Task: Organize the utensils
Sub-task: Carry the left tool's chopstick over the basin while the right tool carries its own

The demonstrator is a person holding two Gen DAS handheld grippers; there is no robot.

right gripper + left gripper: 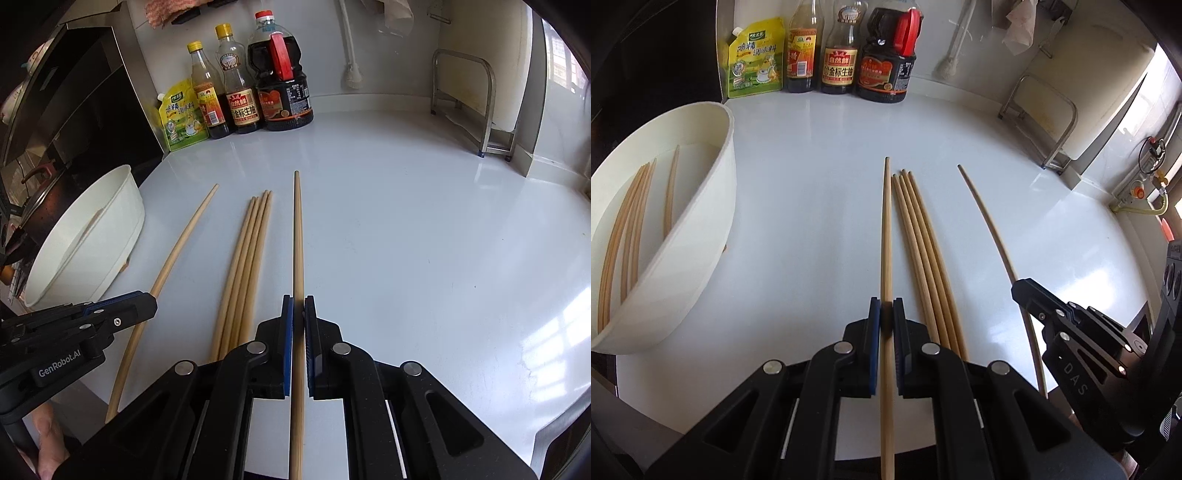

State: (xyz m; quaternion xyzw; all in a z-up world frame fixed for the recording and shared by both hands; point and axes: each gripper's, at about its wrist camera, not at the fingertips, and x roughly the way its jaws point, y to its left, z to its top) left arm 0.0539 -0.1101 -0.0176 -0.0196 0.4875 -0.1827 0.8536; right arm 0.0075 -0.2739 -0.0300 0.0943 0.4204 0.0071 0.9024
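On a glossy white counter [406, 229], each of two black grippers is clamped on one wooden chopstick. From the left wrist camera, the left gripper [886, 308] has its blue-padded jaws closed around a chopstick [886, 221] that points straight ahead; the stick's near end runs out of view at the bottom edge. The right gripper [298, 304] grips another chopstick [297, 236] the same way, its near end also cut off. Between the two held sticks, a bundle of four chopsticks [919, 236] lies flat on the counter, its near ends hidden behind the gripper bodies. To the left, a white bowl [713, 206] sits near the counter's left edge with more chopsticks [631, 221] inside; their exact number is hard to make out. Four sauce bottles and a pouch [243, 96] line the back wall, and a metal rack [476, 107] stands at the back right corner. Bare counter stretches ahead and to the right of the sticks.
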